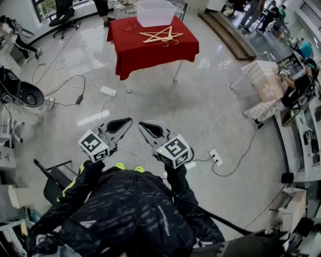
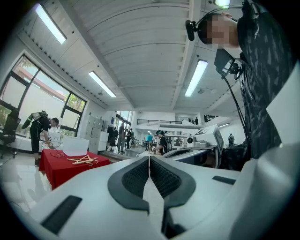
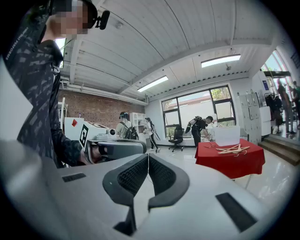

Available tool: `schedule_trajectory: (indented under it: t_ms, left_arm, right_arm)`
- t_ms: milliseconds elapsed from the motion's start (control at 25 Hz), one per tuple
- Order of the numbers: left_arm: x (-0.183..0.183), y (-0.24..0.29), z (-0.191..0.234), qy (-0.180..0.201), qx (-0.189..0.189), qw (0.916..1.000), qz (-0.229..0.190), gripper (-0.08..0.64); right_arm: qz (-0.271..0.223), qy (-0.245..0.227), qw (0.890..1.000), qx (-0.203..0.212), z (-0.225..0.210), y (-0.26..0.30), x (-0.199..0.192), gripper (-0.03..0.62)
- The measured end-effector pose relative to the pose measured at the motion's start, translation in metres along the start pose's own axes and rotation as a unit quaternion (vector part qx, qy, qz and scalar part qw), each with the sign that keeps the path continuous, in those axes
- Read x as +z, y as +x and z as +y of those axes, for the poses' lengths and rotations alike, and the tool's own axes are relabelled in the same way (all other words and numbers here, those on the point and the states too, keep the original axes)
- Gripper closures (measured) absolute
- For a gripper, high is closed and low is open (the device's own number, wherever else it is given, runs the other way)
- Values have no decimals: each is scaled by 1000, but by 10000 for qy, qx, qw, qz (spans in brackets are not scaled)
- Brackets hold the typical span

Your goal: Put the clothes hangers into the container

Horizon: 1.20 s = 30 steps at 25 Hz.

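Several wooden clothes hangers (image 1: 162, 36) lie crossed on a table with a red cloth (image 1: 145, 47), far ahead across the floor. A clear plastic container (image 1: 155, 12) stands at the table's back edge. The hangers (image 2: 83, 160) and the container (image 2: 70, 145) show small at the left gripper view's left; in the right gripper view the hangers (image 3: 234, 150) and container (image 3: 227, 136) lie at the right. My left gripper (image 1: 128, 120) and right gripper (image 1: 141, 124) are held side by side close to my body, both shut and empty, well short of the table.
Cables and a power strip (image 1: 108, 91) trail over the glossy floor between me and the table. Office chairs (image 1: 20, 93) stand at the left, a patterned table (image 1: 263, 80) at the right. A person (image 3: 202, 127) bends at the red table's far side; others stand farther off.
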<state>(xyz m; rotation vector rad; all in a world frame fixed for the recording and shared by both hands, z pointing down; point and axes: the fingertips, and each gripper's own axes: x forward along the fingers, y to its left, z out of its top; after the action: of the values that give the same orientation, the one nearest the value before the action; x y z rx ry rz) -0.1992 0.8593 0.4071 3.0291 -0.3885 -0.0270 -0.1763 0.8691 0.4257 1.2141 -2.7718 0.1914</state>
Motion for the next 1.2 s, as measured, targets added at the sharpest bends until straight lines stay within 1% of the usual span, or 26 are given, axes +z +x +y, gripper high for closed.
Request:
schedule_trajectory:
  t_ms: [120,240,480,760,880,1040,1200]
  left_arm:
    - [2,8,1,-2,-17,10000,-17,548]
    - [2,11,2,-47,-8,10000,-17,548]
    - [-1,14,4,-101,20,9999,42,548]
    - [-8,28,0,-131,134,9998,90,548]
    - [-7,31,7,-127,230,9996,69,548]
    - [-7,31,23,-228,375,9990,17,548]
    - [-12,38,32,-259,385,9989,-3,548]
  right_arm:
    - [-11,75,10000,-9,-6,-2,2,577]
    - [101,193,9997,60,-7,-4,0,577]
    - [302,65,9994,162,-6,-6,-5,577]
    - [293,31,9994,197,-21,-20,-12,577]
    - [308,58,9994,171,-30,-22,-12,577]
    - [319,159,9993,132,-44,-16,-13,577]
    - [341,113,9993,130,-55,-8,-15,577]
